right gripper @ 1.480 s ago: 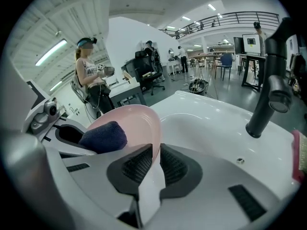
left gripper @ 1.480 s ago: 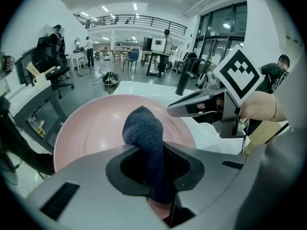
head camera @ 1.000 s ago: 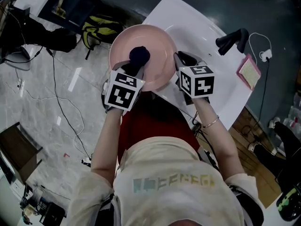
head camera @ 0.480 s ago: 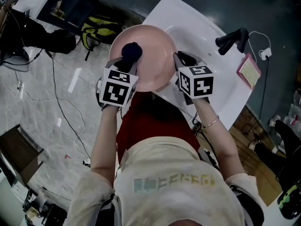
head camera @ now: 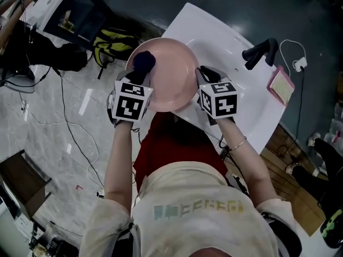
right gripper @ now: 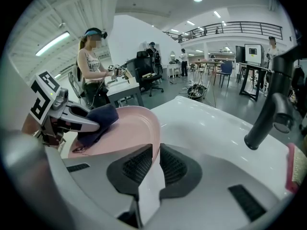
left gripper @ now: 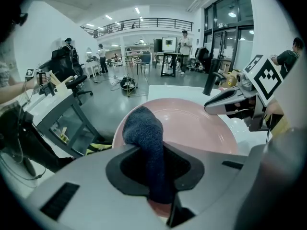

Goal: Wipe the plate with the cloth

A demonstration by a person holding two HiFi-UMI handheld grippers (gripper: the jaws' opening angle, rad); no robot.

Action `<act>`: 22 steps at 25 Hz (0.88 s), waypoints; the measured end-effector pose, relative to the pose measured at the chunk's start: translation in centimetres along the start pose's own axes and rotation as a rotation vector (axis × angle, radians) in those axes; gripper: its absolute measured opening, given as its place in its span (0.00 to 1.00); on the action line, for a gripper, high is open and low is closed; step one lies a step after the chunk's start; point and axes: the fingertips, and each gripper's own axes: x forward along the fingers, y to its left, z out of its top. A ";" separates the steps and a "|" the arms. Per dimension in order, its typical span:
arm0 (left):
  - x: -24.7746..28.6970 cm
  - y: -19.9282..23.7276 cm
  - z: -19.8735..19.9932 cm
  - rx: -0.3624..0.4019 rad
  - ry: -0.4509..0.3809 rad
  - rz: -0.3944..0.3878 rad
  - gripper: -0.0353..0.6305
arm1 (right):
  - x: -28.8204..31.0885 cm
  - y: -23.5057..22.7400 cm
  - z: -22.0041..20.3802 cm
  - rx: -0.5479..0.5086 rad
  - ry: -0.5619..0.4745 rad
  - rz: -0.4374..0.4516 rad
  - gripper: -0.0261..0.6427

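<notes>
A pink plate (head camera: 171,79) (left gripper: 201,128) (right gripper: 129,128) is held up over the near corner of a white sink counter (head camera: 225,42). My right gripper (head camera: 206,79) (right gripper: 154,164) is shut on the plate's right rim. My left gripper (head camera: 140,75) (left gripper: 156,171) is shut on a dark blue cloth (head camera: 143,61) (left gripper: 146,143) (right gripper: 98,121). The cloth's bunched end presses on the plate's left inner side, near the rim.
A black faucet (head camera: 261,51) (right gripper: 271,104) stands on the counter, with a pink sponge (head camera: 282,84) beyond it. On the floor at left lie a yellow-black bag (head camera: 110,36), cables and a dark table. A person (right gripper: 93,66) stands behind the plate in the right gripper view.
My left gripper has carried the cloth leftward and away across the plate, from near its middle to its left side. The right gripper has kept its hold on the rim.
</notes>
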 end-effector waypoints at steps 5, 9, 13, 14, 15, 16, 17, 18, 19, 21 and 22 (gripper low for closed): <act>-0.4 1.2 0.4 -0.008 -0.008 0.022 0.17 | -0.3 -0.3 0.6 -0.003 -0.026 -0.016 0.12; -0.7 1.8 0.9 -0.013 -0.035 0.049 0.17 | -0.6 -0.8 1.3 0.001 -0.068 -0.036 0.12; -1.3 2.1 2.3 -0.017 -0.104 0.084 0.17 | -0.9 -1.2 2.0 0.009 -0.103 -0.047 0.12; -1.5 2.2 2.7 -0.018 -0.123 0.090 0.17 | -1.1 -1.3 2.1 0.011 -0.111 -0.049 0.12; -1.8 2.2 3.0 -0.020 -0.142 0.097 0.17 | -1.2 -1.4 2.2 0.013 -0.120 -0.052 0.12; -2.0 2.2 3.3 -0.022 -0.161 0.104 0.17 | -1.4 -1.5 2.3 0.016 -0.131 -0.054 0.12; -2.3 2.3 3.6 -0.026 -0.180 0.112 0.17 | -1.7 -1.5 2.4 0.018 -0.144 -0.055 0.12; -2.6 2.3 3.8 -0.031 -0.200 0.119 0.17 | -2.0 -1.5 2.6 0.020 -0.158 -0.056 0.12; -3.0 2.4 4.1 -0.038 -0.222 0.127 0.17 | -2.2 -1.5 2.7 0.022 -0.172 -0.056 0.12; -3.8 2.6 4.8 -0.048 -0.277 0.143 0.17 | -2.8 -1.5 3.2 0.023 -0.201 -0.053 0.12; -4.3 2.6 5.2 -0.048 -0.309 0.152 0.17 | -3.1 -1.5 3.4 0.023 -0.217 -0.050 0.12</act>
